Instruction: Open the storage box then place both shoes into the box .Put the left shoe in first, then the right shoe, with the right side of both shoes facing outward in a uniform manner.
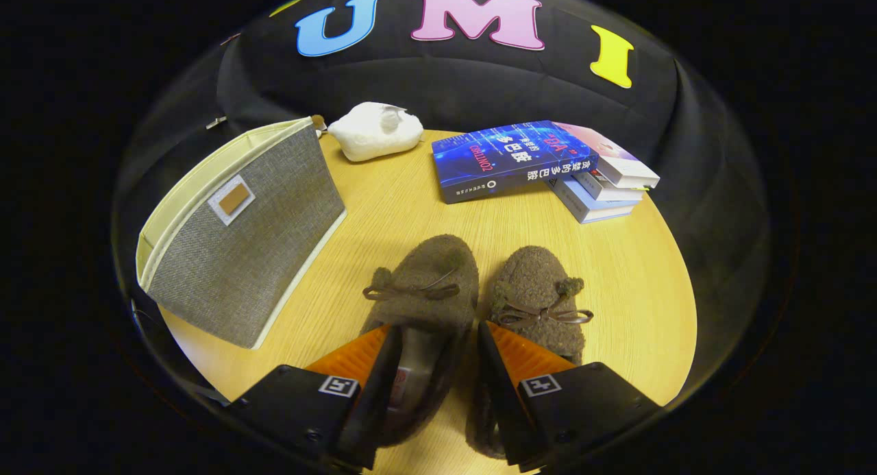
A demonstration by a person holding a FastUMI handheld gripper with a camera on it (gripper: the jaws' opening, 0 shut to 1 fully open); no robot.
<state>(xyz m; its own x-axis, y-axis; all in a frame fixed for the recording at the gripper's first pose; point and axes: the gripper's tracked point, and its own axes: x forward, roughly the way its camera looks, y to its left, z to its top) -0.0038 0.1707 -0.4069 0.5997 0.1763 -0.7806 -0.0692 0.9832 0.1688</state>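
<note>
The tongs [433,348] were open over the heel of the left shoe [425,290], with one finger on each side of it. The right shoe [541,297] sat just beside it on the round wooden table [637,283]. The gray storage box [240,235] lay tipped to the left. Beyond the shoes were a pile of books [541,160] and a white soft toy [375,131]

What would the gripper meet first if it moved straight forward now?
Probably the left shoe: the open gripper already straddles its heel end. The right shoe lies beside it; depth is unclear.
</note>
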